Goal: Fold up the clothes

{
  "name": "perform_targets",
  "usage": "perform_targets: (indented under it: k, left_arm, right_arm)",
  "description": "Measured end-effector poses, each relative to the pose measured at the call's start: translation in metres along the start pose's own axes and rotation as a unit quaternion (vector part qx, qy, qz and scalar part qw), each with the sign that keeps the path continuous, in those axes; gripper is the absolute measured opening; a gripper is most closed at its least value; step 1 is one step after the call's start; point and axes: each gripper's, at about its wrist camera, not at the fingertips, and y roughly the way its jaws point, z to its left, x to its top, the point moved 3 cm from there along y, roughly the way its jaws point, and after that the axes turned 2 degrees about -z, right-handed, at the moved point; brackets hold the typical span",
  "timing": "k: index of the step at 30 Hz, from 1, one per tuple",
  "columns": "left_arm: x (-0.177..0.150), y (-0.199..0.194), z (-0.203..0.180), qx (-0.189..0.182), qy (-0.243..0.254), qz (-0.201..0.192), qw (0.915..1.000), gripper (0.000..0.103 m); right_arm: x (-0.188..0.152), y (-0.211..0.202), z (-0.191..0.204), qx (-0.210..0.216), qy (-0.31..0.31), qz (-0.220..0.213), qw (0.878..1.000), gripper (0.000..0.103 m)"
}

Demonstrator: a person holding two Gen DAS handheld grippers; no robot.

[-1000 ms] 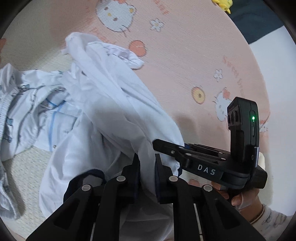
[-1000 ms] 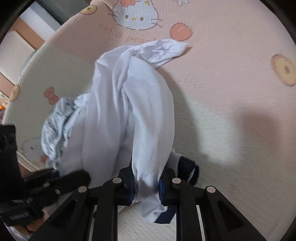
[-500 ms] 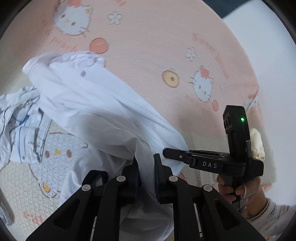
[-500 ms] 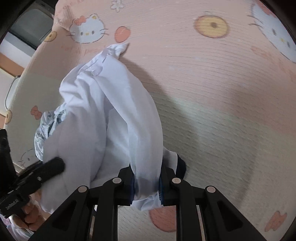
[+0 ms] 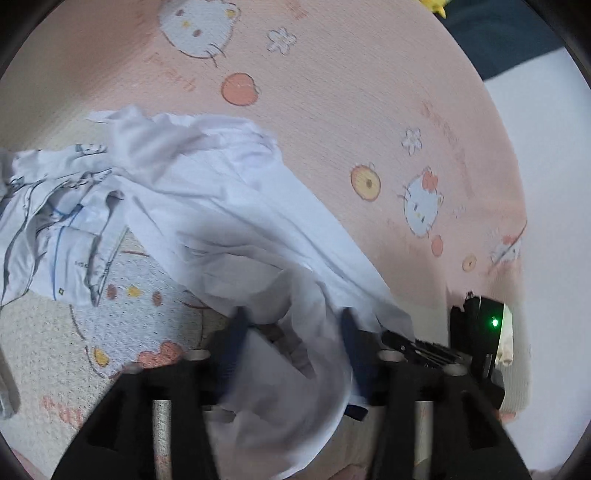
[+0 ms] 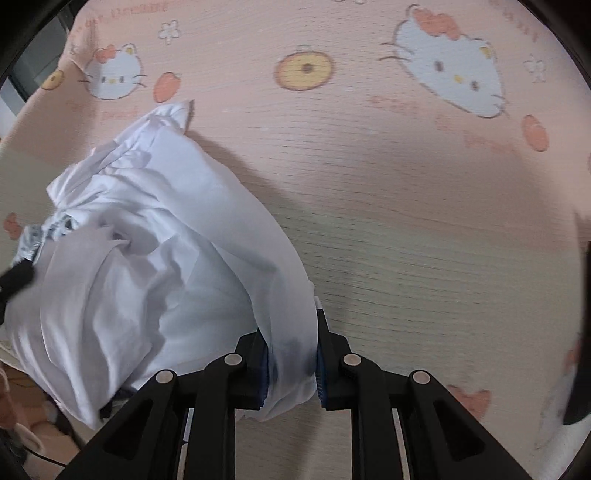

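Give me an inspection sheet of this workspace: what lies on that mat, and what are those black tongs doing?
Surface: pink and cream cartoon-cat mat.
Job's things: white garment, crumpled, partly lifted; printed pale-blue garment lying beside it.
Clutter: yellow object at the mat's far edge, mostly out of view.
Grippers: left gripper blurred, fingers spread, cloth loose between them; right gripper with fingers shut on the white garment.
Cables: nothing seen.
Surroundings: white surface beside the mat; dark blue thing beyond it.
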Motion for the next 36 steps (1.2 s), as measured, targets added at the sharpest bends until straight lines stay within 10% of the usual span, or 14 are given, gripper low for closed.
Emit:
perform_targets:
  k: [11, 18, 28, 36]
  left_arm:
    - [-0.005, -0.001, 0.009, 0.018, 0.013, 0.022, 0.9995, 0.064]
    - [-0.003, 0.001, 0.008, 0.021, 0.020, 0.018, 0.9994, 0.064]
    - [-0.016, 0.003, -0.007, 0.050, 0.084, 0.013, 0.9951, 0.064]
    - [-0.039, -0.005, -0.015, 0.138, 0.168, -0.029, 0.9757, 0.064]
  right_arm:
    - [-0.016, -0.027, -0.028, -0.054, -0.018, 0.010, 0.998, 0.018]
    - [-0.004, -0.063, -0.021, -0.022, -0.056, -0.032, 0.998, 0.066]
    - [-0.023, -0.066, -0.023, -0.034, -0.092, -0.052, 0.994, 0.068]
    - [-0.065, -0.069, -0.059, 0.044, 0.028, -0.050, 0.997, 0.068]
